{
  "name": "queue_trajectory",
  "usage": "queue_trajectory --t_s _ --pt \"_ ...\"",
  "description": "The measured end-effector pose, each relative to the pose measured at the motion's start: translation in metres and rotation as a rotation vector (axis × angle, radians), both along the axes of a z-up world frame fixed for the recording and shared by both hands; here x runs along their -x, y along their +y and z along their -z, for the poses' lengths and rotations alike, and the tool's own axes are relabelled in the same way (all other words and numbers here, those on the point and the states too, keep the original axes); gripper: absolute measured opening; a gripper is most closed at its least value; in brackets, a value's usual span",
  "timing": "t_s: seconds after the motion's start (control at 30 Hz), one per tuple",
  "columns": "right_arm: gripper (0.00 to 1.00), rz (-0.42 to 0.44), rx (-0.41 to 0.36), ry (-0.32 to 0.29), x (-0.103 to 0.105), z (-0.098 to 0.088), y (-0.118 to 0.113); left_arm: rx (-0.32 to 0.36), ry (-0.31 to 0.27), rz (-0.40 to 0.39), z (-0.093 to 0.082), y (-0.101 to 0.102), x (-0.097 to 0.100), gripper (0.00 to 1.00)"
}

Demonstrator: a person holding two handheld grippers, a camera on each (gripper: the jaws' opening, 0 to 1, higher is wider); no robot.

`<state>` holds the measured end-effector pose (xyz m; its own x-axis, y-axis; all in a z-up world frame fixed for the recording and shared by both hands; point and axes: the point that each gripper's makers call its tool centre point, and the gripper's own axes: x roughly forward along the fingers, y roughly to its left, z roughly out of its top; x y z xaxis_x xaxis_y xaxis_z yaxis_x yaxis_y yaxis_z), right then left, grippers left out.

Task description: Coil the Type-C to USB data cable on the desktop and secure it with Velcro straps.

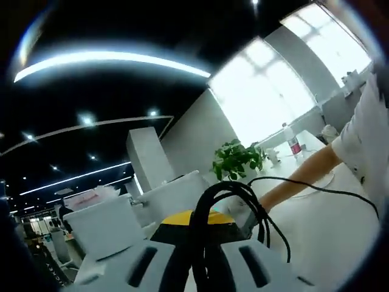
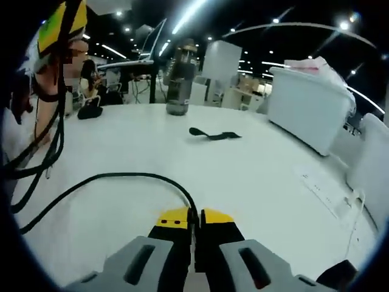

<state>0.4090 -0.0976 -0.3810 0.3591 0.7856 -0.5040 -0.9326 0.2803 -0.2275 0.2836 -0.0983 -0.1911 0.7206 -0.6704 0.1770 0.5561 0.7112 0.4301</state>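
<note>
Left gripper view: left tongs (image 1: 203, 228) clamp coiled cable (image 1: 234, 198) | right tongs (image 2: 195, 217) pinch cable's end | strap (image 2: 214, 134) on desk (image 2: 255, 176)

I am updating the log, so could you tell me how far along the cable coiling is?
Partly done: several black loops of the data cable hang gathered in the left gripper. In hand: the right gripper pinches the remaining run, which trails loose over the white desktop. Left: finish coiling and wrap the Velcro strap, lying untouched by the bottle.

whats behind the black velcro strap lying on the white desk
Behind the flat black velcro strap on the white desk, a dark bottle stands upright farther back, apart from it. A white plastic bin sits off to the right. Whatever is beneath the strap is covered.
</note>
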Motion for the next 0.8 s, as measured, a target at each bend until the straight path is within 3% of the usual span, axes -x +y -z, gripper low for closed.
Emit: queue_trajectory --t_s 0.1,0.17,0.23,0.33,0.47,0.57,0.63,0.7,0.8 --pt "0.02 -0.009 0.025 -0.064 -0.002 -0.005 -0.007 0.021 0.021 -0.018 0.002 0.005 -0.006 0.06" --pt "0.02 0.049 -0.028 -0.155 -0.006 -0.022 -0.017 0.044 0.049 -0.034 0.005 0.007 -0.011 0.06" --pt "0.01 0.132 -0.103 -0.304 -0.010 -0.048 -0.031 0.051 0.079 -0.051 0.011 0.009 -0.015 0.06" --pt "0.01 0.196 -0.167 -0.443 0.002 -0.079 -0.050 0.054 0.125 -0.073 0.022 0.008 -0.025 0.06" --pt "0.01 0.250 -0.284 -0.520 0.034 -0.117 -0.064 0.069 0.164 -0.074 0.036 0.002 -0.033 0.06" --pt "0.01 0.275 -0.333 -0.588 0.052 -0.137 -0.071 0.072 0.141 -0.084 0.040 0.000 -0.033 0.06" --pt "0.01 0.289 -0.346 -0.657 0.062 -0.147 -0.077 0.069 0.067 -0.110 0.034 0.000 -0.032 0.06" --pt "0.01 0.291 -0.368 -0.687 0.067 -0.153 -0.079 0.031 0.005 -0.150 0.035 0.000 -0.034 0.06" --pt "0.01 0.285 -0.405 -0.688 0.072 -0.159 -0.078 -0.014 0.019 -0.148 0.048 -0.007 -0.037 0.06"
